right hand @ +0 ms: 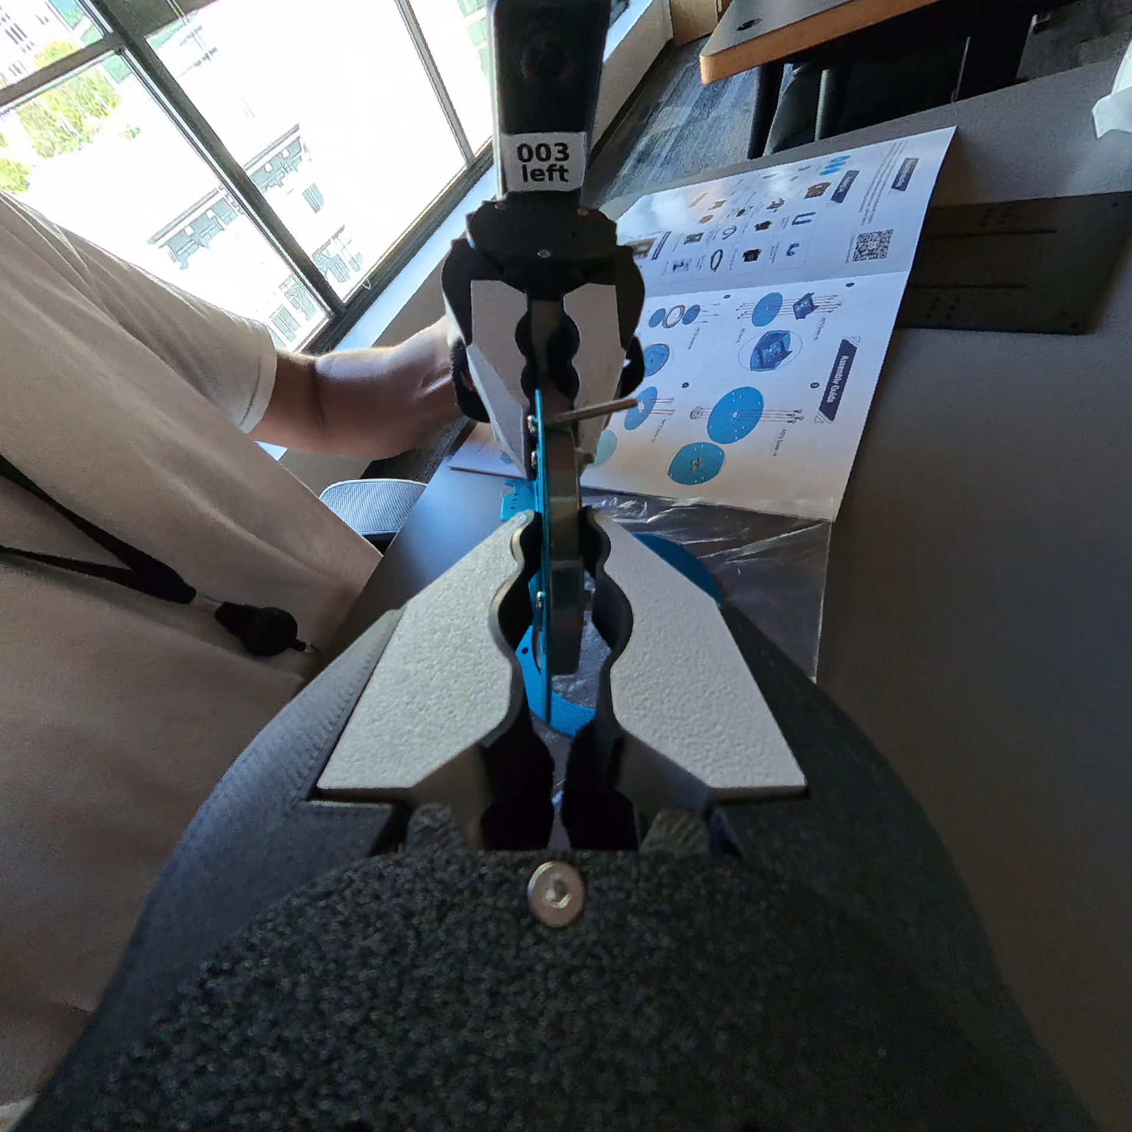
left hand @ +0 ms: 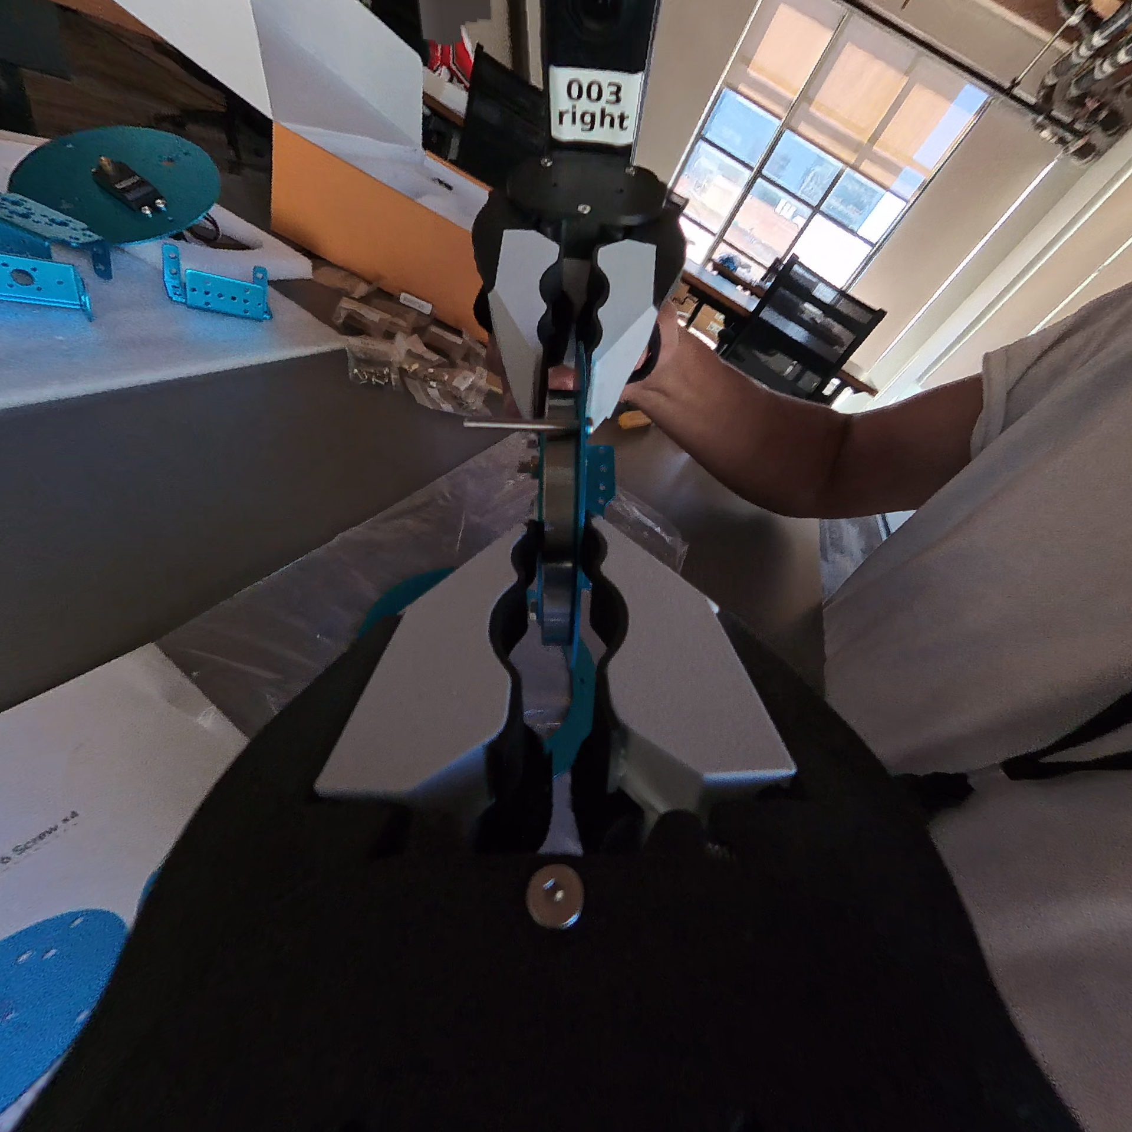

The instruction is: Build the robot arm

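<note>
A blue metal disc with a grey ring (left hand: pixel 560 484) fixed to it is held edge-on in the air between my two grippers, which face each other. My left gripper (left hand: pixel 560 533) is shut on its near edge, and my right gripper (left hand: pixel 566 416) is shut on the far edge. In the right wrist view the same assembly (right hand: pixel 560 490) sits between my right gripper (right hand: pixel 557 520) and my left gripper (right hand: pixel 551 441). A thin metal rod (left hand: pixel 508 424) sticks out sideways from the assembly; it also shows in the right wrist view (right hand: pixel 600 409). A small blue bracket (left hand: pixel 603 478) is mounted on the disc.
A teal disc with a black servo (left hand: pixel 116 184), blue brackets (left hand: pixel 214 288) and bags of screws (left hand: pixel 416 361) lie on the table at left. A printed sheet (right hand: pixel 765 343), a clear plastic bag (right hand: pixel 735 551) and another blue disc (right hand: pixel 680 563) lie below. The person's arm (left hand: pixel 765 441) is close by. Both grippers' tips are close together, under 4 cm apart.
</note>
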Demonstrator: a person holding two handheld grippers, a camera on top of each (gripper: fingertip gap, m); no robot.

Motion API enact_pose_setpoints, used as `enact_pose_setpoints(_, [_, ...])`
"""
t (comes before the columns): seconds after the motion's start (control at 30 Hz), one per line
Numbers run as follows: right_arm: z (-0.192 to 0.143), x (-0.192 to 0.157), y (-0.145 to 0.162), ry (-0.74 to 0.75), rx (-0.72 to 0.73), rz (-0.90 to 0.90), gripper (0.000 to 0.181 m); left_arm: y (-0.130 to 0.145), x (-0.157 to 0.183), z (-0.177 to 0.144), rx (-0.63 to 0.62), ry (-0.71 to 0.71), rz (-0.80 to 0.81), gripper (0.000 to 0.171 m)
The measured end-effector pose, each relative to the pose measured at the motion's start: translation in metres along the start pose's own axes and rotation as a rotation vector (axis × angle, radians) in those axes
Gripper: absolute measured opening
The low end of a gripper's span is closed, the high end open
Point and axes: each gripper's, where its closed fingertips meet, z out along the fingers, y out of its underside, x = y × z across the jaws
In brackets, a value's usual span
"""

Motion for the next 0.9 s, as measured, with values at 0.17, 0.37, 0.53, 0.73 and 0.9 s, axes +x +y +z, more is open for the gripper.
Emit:
enact_pose_setpoints(0.17, [-0.009, -0.001, 0.012, 0.011, -0.016, -0.033, 0.012, 0.006, 0.002, 0.014, 0.010, -0.101, 0.014, 0.013])
enact_pose_setpoints(0.37, [-0.015, -0.010, 0.023, -0.015, 0.022, -0.005, 0.012, 0.011, 0.012, 0.023, -0.008, -0.103, 0.047, 0.012])
enact_pose_setpoints(0.53, [-0.014, -0.009, 0.027, -0.021, 0.072, 0.032, 0.012, 0.011, 0.011, 0.023, -0.018, -0.061, 0.022, 0.012])
enact_pose_setpoints(0.73, [-0.014, -0.007, 0.023, -0.057, 0.135, 0.078, 0.012, 0.000, 0.008, 0.020, -0.025, -0.016, -0.042, 0.012])
enact_pose_setpoints(0.9, [-0.012, 0.000, 0.025, -0.073, 0.156, 0.145, 0.012, -0.003, -0.001, 0.018, -0.070, -0.022, -0.096, 0.012])
